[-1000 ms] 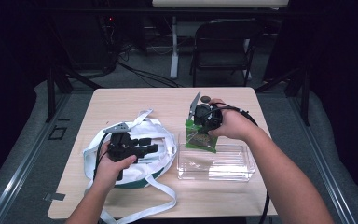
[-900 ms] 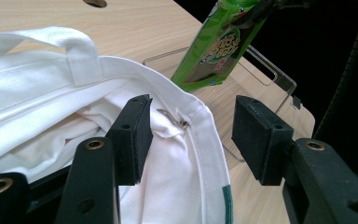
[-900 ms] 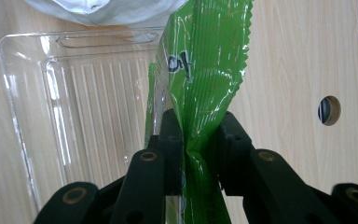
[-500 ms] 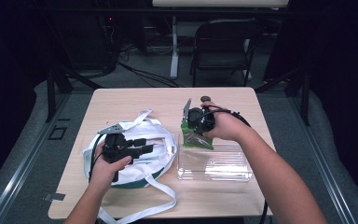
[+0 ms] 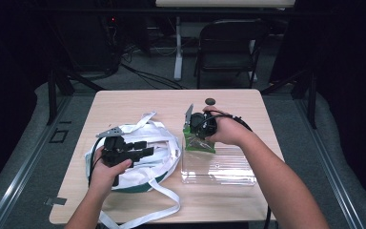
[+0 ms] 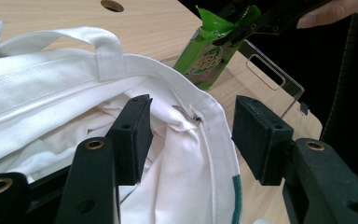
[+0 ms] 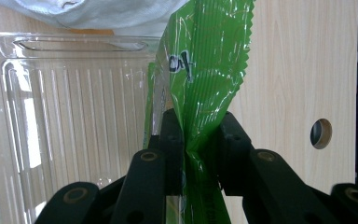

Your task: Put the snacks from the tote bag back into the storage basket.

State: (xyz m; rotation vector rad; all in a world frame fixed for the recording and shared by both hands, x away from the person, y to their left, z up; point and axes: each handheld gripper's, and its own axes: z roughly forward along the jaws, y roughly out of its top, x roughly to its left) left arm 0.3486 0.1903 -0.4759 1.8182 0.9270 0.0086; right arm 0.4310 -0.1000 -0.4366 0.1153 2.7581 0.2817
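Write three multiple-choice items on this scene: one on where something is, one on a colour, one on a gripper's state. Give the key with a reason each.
1. Where is the clear plastic tray?
A. on the white cloth bag
B. on the wooden table, on the right gripper's side of the bag
C. on the chair

2. What colour is the crinkled foil packet?
A. green
B. red
C. blue

3. How is the left gripper?
A. shut on the packet
B. shut on a strap
C. open at the bag's rim

Key: 1 B, the high view shows the tray on the table beside the bag. 2 A, it is green in all views. 3 C, its jaws stand apart around the bag's hem, while the right gripper pinches the packet.
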